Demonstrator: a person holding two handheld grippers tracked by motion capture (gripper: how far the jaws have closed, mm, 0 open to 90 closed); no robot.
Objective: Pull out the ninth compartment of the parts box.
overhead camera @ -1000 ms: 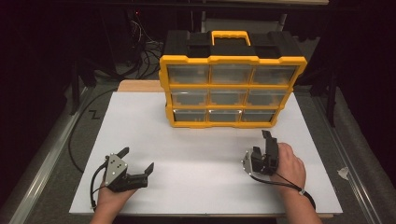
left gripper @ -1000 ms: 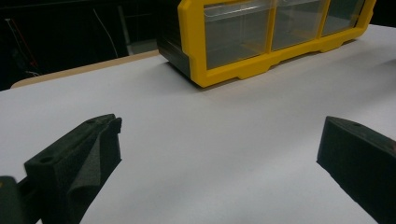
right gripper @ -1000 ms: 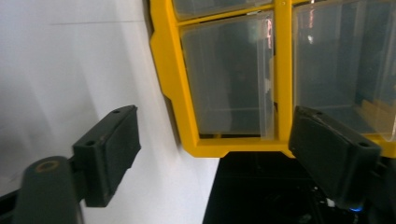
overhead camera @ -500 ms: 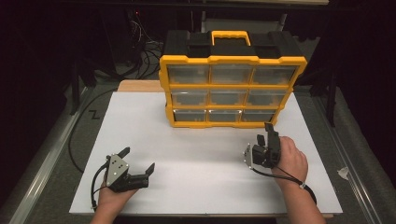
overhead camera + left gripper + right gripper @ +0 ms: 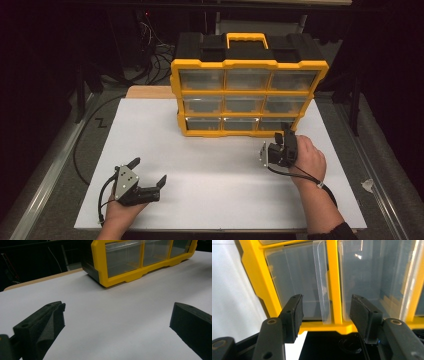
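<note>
Right gripper (image 5: 286,136) open, empty, jaws rolled sideways at yellow organiser (image 5: 247,82) bottom-right drawer (image 5: 297,285) — probably; seat pads over drawer lip squarely before closing; left gripper (image 5: 148,172) open, resting on table (image 5: 210,175)

Over the last second the right tool (image 5: 281,141) has travelled away from the near edge of the white surface (image 5: 215,170) toward the yellow drawer cabinet (image 5: 248,95), and it now sits just in front of the cabinet's bottom-right drawer (image 5: 278,123). In the right gripper view its two jaws stand apart, straddling the yellow divider (image 5: 334,282) between two clear drawer fronts. The hand (image 5: 307,159) holding it has advanced with it.
</note>
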